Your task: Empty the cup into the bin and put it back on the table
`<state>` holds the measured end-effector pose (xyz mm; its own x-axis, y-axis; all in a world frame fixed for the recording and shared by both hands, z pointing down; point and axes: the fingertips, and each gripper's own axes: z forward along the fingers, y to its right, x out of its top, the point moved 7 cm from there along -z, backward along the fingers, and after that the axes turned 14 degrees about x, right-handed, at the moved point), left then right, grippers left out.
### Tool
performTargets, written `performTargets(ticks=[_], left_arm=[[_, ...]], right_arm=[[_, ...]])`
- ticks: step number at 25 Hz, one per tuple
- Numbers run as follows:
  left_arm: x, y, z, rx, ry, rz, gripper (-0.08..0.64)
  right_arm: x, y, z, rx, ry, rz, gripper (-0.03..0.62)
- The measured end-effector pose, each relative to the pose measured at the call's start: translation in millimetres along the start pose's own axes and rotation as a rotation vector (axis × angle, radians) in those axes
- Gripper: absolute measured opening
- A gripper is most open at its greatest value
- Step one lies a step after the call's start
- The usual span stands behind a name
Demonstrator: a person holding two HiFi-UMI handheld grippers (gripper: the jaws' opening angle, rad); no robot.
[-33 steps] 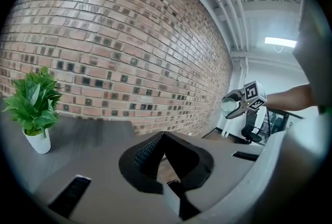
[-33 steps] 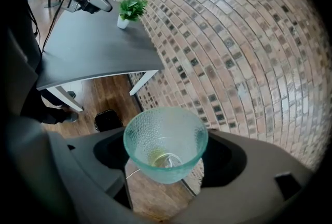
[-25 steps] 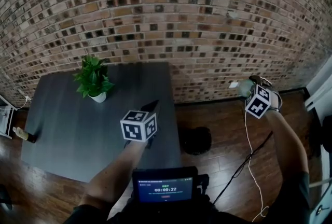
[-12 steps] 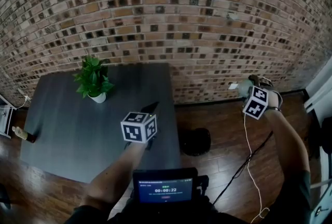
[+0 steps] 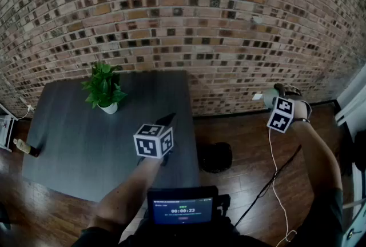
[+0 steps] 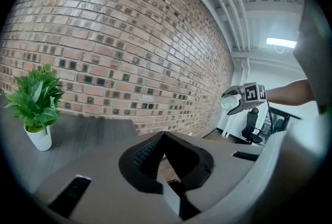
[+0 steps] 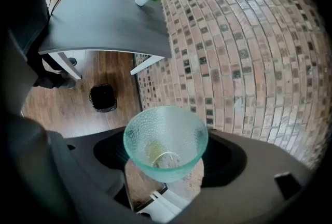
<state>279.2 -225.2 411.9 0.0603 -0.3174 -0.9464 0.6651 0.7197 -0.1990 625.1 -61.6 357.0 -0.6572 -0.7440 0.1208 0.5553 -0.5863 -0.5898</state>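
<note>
You are in the carrying step: your right gripper (image 7: 167, 156) is clamped on the cup (image 7: 166, 137), a pale green pebbled glass held between both jaws with its open mouth turned toward that gripper's camera. The cup is off the table (image 5: 86, 143) and out over the wooden floor near the brick wall, well apart from the bin (image 5: 215, 156), which stands on the floor just beside the table's near right corner. Your left gripper (image 6: 165, 135) hangs over that corner with its jaws pressed together on nothing. By my reading, nothing has been tipped yet, so the next move calls for swinging the cup leftward until it sits over the bin's mouth, then rolling your wrist to pour, and only afterwards carrying it to a bare part of the table away from the potted plant (image 5: 103, 87). Some things are hard to read: a yellowish patch shows at the cup's base, and I cannot tell whether it is contents or a reflection. In the head view the marker cube covers most of the cup, so its tilt is unclear, and the bin's inside is only a dark patch.
</note>
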Motion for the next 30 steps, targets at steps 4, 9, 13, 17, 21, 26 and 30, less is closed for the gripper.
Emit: performTargets(ticks=[4,9,13,17,21,26,30], left_arm=[[-1,0,-1,0.0,-0.004,0.0,-0.009],[-2,1,-1,-0.002,-0.005,0.0,-0.009],[-2,0,-2,0.003,-0.001,-0.004,-0.009],[-2,-2,-3,0.004,0.002,-0.007,-0.009],[-4,-2,-4,0.004,-0.002,-0.009,-0.009],[-6,0,-3,-0.001,-0.006,-0.002,-0.009],[-5,1,-3,-0.002,-0.008,0.005,-0.009]], right_arm=[[0,0,-1,-0.008,-0.02,-0.022,0.396],[1,2,-3,-0.019,-0.04,-0.048,0.396],[3,3,-3,-0.025,-0.062,-0.082,0.396],[4,4,-4,-0.029,-0.079,-0.104,0.396],[5,4,-5,-0.034,-0.1,-0.128,0.396],[7,7,-3,-0.041,-0.12,-0.152,0.396],[6,10,-3,-0.046,-0.135,-0.166,0.396]])
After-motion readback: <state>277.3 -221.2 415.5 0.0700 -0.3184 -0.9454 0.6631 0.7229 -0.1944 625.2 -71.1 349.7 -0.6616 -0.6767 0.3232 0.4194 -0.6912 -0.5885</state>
